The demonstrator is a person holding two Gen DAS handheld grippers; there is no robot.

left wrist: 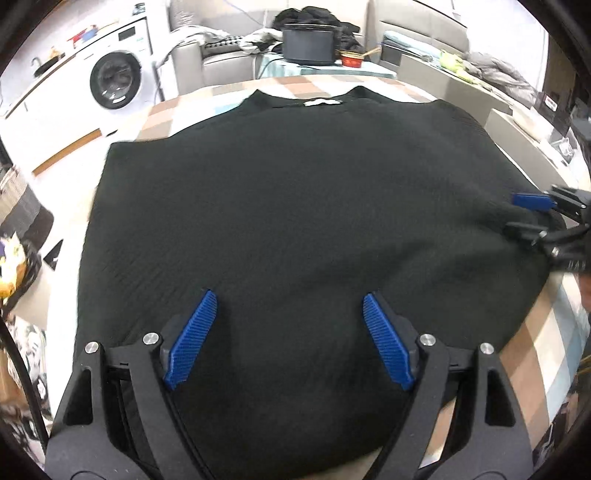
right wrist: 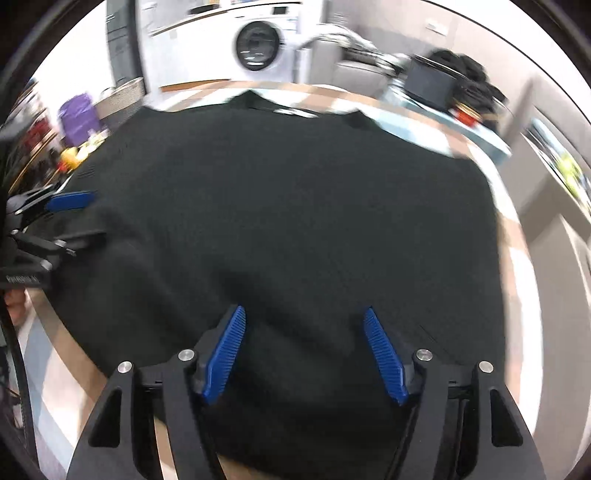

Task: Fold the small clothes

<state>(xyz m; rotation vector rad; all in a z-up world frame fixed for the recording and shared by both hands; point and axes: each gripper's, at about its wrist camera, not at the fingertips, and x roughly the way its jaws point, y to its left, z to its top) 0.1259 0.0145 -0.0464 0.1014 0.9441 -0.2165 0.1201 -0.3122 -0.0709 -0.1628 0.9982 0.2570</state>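
Note:
A black ribbed top [left wrist: 288, 206] lies spread flat on a checked table [left wrist: 532, 354], its neckline with a white label [left wrist: 322, 102] at the far side. My left gripper [left wrist: 290, 301] is open, its blue pads just above the near hem. My right gripper [left wrist: 517, 214] shows at the right edge over the cloth, jaws apart. In the right wrist view the same top [right wrist: 295, 206] fills the frame, the right gripper [right wrist: 304, 314] is open over the near hem, and the left gripper [right wrist: 79, 218] shows at the left edge, open.
A washing machine [left wrist: 114, 79] stands at the far left. A dark pot [left wrist: 308, 42] and a red bowl [left wrist: 351, 58] sit on a surface behind the table. Grey sofas [left wrist: 417, 29] with piled clothes line the back. Clutter lies on the floor at the left.

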